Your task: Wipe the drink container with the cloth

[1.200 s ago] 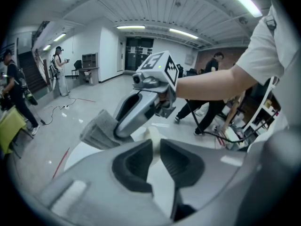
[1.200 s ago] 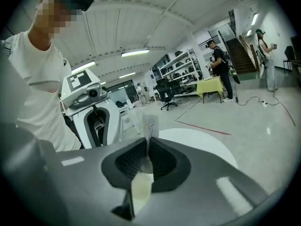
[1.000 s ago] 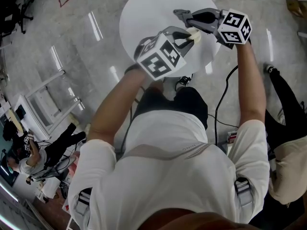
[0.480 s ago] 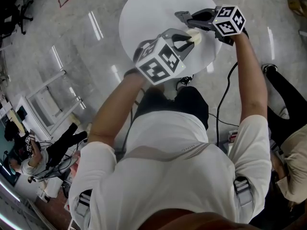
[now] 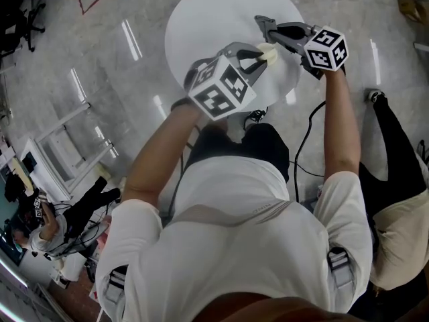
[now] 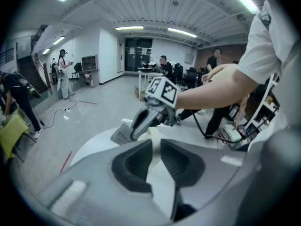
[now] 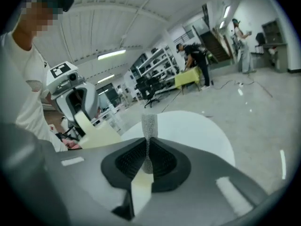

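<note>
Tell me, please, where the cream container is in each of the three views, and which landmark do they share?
Head view: container in the upper centre, slightly right of the middle.
Left gripper view: container in the centre, clamped between the jaws.
Right gripper view: container on the left, at mid-height.
Shared landmark: the round white table.

Cream container (image 5: pixel 269 51); grey mesh cloth (image 7: pixel 149 125); white table (image 5: pixel 214 15).
</note>
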Available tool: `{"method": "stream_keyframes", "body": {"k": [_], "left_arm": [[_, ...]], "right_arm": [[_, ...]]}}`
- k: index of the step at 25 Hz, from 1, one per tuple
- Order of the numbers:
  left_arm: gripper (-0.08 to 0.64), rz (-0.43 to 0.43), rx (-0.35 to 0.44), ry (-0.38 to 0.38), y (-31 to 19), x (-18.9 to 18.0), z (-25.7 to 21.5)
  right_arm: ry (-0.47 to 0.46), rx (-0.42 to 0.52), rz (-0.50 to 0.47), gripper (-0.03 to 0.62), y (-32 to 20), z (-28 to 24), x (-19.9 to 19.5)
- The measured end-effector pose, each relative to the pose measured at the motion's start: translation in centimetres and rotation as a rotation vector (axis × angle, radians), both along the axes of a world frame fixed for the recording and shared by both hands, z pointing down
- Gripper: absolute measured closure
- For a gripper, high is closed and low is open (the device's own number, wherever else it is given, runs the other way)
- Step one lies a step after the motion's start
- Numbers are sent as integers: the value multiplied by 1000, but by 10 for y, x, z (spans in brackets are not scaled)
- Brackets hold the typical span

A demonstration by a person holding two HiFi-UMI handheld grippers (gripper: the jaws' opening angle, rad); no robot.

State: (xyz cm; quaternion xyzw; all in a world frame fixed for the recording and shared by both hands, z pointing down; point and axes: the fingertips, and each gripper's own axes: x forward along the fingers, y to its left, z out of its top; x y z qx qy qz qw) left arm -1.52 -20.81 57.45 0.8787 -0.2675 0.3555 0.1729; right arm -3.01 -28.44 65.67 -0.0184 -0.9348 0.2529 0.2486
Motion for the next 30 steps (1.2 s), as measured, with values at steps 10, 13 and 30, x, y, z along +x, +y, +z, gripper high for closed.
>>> {"method": "stream_keyframes", "body": {"k": [10,13,30], "left_arm": [[494,-62,134,139,7,-1,-87],[528,-124,222,206,9,-21,-129],[558,-386,671,464,108,-84,-326]], "right_arm": [[-379,38,505,568,70,-155,85],[-442,52,593,568,81,-194,90],[-459,615,808,568,160,-405,145]]}}
